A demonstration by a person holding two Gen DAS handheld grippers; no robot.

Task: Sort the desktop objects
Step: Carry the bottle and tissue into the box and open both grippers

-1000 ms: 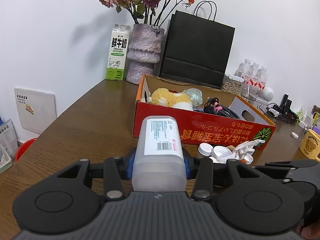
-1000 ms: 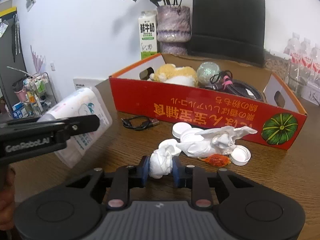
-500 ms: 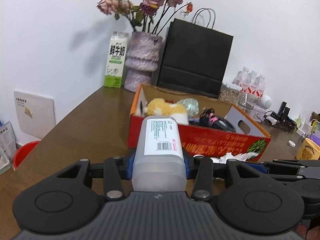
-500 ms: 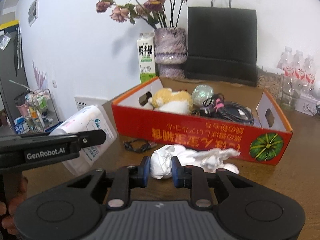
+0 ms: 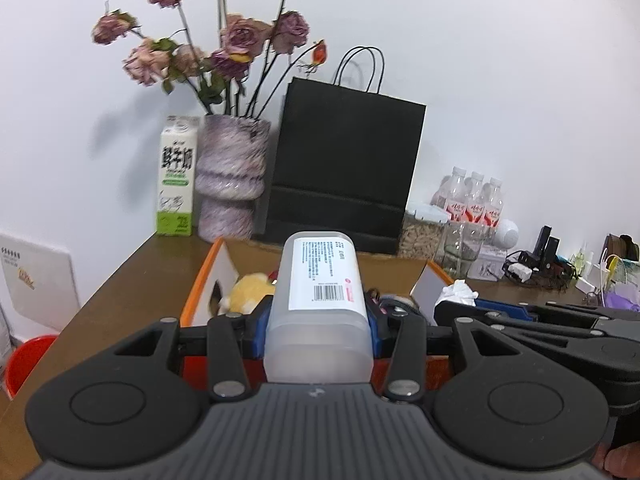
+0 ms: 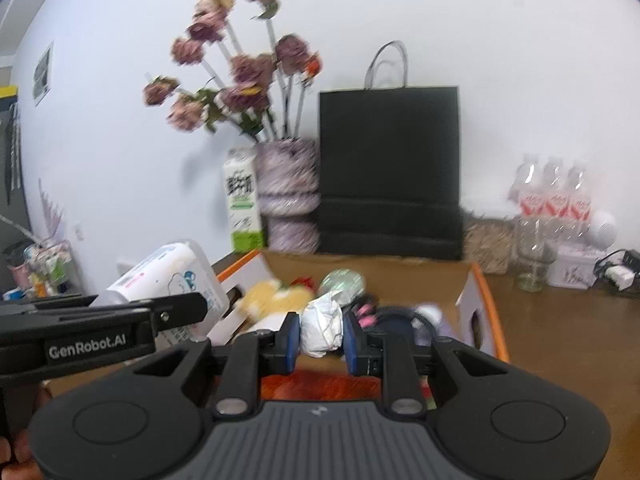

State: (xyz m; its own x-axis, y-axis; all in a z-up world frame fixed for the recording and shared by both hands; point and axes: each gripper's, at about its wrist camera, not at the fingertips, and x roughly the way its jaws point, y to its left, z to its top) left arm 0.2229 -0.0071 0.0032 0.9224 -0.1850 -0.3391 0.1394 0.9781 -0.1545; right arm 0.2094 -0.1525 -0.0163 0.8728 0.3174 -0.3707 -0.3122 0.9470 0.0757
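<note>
My left gripper (image 5: 318, 322) is shut on a translucent white bottle (image 5: 320, 292) with a barcode label, held lengthwise over the near wall of the red and orange cardboard box (image 5: 200, 292). My right gripper (image 6: 322, 334) is shut on a crumpled white tissue (image 6: 322, 326), raised above the same box (image 6: 486, 304). Inside the box lie a yellow plush toy (image 6: 276, 298), a shiny ball (image 6: 342, 280) and black cables (image 6: 396, 316). The right wrist view shows the bottle (image 6: 176, 276) at its left, and the tissue (image 5: 458, 292) shows at the right of the left wrist view.
Against the back wall stand a milk carton (image 5: 176, 176), a purple vase of dried roses (image 5: 232, 180) and a black paper bag (image 5: 344, 168). Water bottles (image 5: 472, 200), a glass (image 5: 460, 246) and chargers (image 5: 536, 260) crowd the right. A red bucket (image 5: 24, 360) sits below the table's left edge.
Both grippers rose off the table and moved toward the box, each keeping its load. The tissue lifted away from the pile of caps and tissue on the tabletop.
</note>
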